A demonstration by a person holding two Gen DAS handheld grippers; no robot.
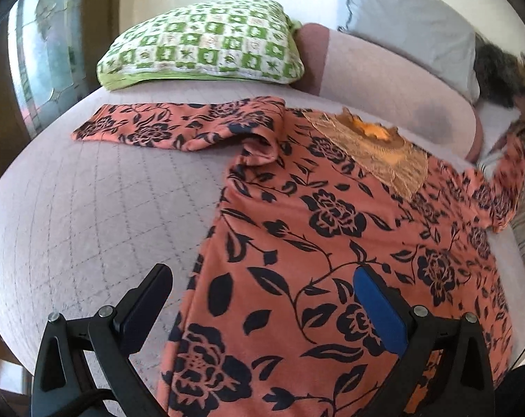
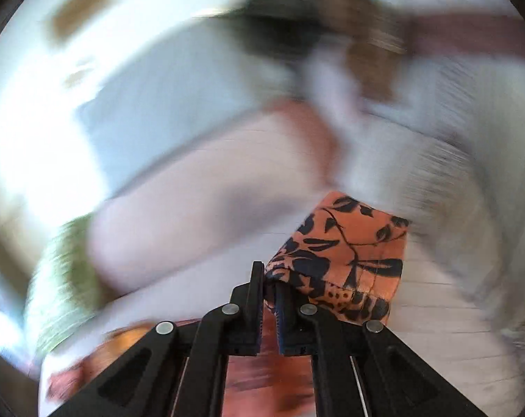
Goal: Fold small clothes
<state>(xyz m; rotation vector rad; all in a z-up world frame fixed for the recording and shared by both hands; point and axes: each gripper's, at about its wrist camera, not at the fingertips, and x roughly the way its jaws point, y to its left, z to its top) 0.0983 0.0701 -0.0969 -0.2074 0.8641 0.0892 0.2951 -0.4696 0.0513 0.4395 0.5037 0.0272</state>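
An orange top with a dark floral print [image 1: 307,243] lies spread on a quilted pale bedcover [image 1: 99,215], lace collar [image 1: 373,146] toward the far side. Its left sleeve [image 1: 172,127] stretches flat toward the left. My left gripper [image 1: 262,274] hovers open over the top's lower left edge, one finger over the bedcover, the blue-padded finger [image 1: 377,309] over the cloth. In the blurred right wrist view my right gripper [image 2: 270,278] is shut on the other sleeve [image 2: 346,246], whose cuff hangs lifted beyond the fingertips. That raised sleeve [image 1: 506,180] shows at the far right of the left wrist view.
A green-and-white patterned pillow [image 1: 203,45] lies at the head of the bed. A grey pillow [image 1: 412,24] leans further right. A window [image 1: 43,62] stands at the left. Dark and striped things [image 1: 506,69] crowd the right side of the bed.
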